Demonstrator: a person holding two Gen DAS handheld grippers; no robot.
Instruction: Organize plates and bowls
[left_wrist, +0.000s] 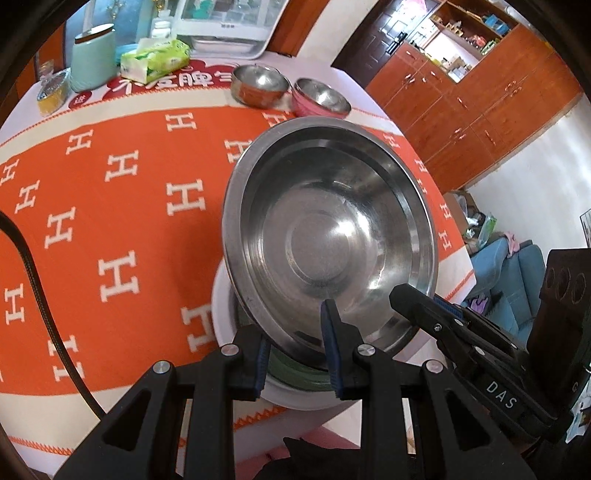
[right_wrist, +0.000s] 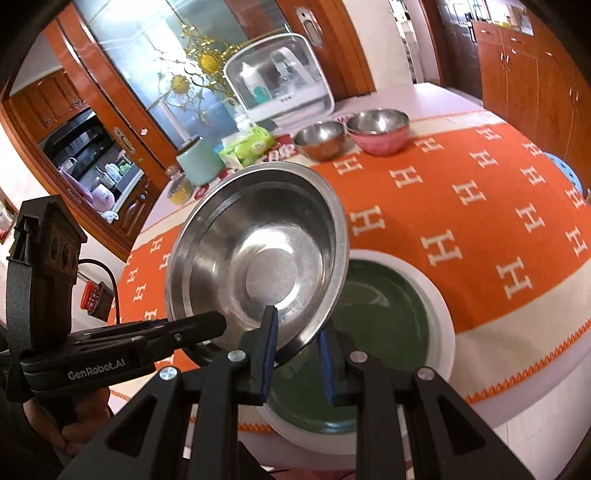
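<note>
A large steel bowl (left_wrist: 332, 236) is held tilted above a green plate with a white rim (left_wrist: 295, 369) near the table's front edge. My left gripper (left_wrist: 295, 354) is shut on the bowl's near rim. My right gripper (right_wrist: 295, 350) is shut on the bowl's rim (right_wrist: 258, 254) too, from the other side, and shows in the left wrist view (left_wrist: 406, 295). The green plate (right_wrist: 388, 314) lies under and right of the bowl. Two small steel bowls, one copper-sided (left_wrist: 258, 85) and one pink-sided (left_wrist: 319, 101), stand at the far side.
An orange cloth with white H marks (left_wrist: 129, 221) covers the table. At the back stand a tissue pack (left_wrist: 155, 61), a mint canister (left_wrist: 92, 55), a glass jar (left_wrist: 51, 92) and a white lidded box (left_wrist: 225, 26). Wooden cabinets (left_wrist: 480, 92) lie beyond the table's right edge.
</note>
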